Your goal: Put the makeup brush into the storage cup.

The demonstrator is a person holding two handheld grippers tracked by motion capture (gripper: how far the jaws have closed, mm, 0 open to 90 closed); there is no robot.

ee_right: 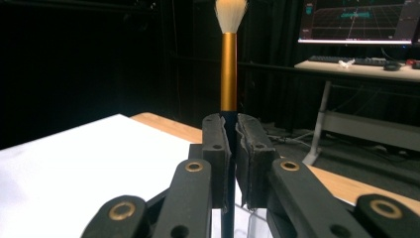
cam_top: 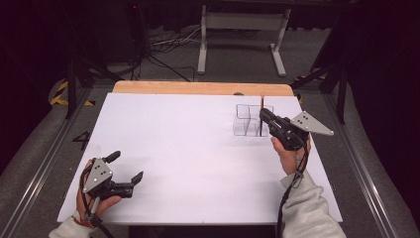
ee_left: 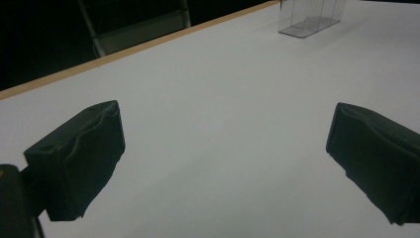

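The right gripper (cam_top: 264, 115) has its jaws clamped tight on a brush (ee_right: 228, 74), gripping the thin dark handle just below the golden ferrule, so the brush stands upright with its pale bristle tuft pointing up. In the high view the brush sits directly above the clear plastic organizer (cam_top: 249, 120), a little see-through box split into compartments, and its lower end seems to reach down into the compartment on the side nearest the gripper, though I cannot tell whether the tip touches the bottom. The organizer stands on the white counter (cam_top: 188, 148) toward its far right part, close to the wooden strip along the far edge. The hand holding this gripper comes in from the near side of the organizer, in a light sleeve, with the grey three-cornered plate sticking out away from the box. The left gripper (cam_top: 126, 167) is well apart from the organizer, down at the near left corner of the counter, resting low over the white surface; its jaws stand wide apart with nothing between them, and its own view looks across bare counter to the organizer (ee_left: 309, 20) far off.
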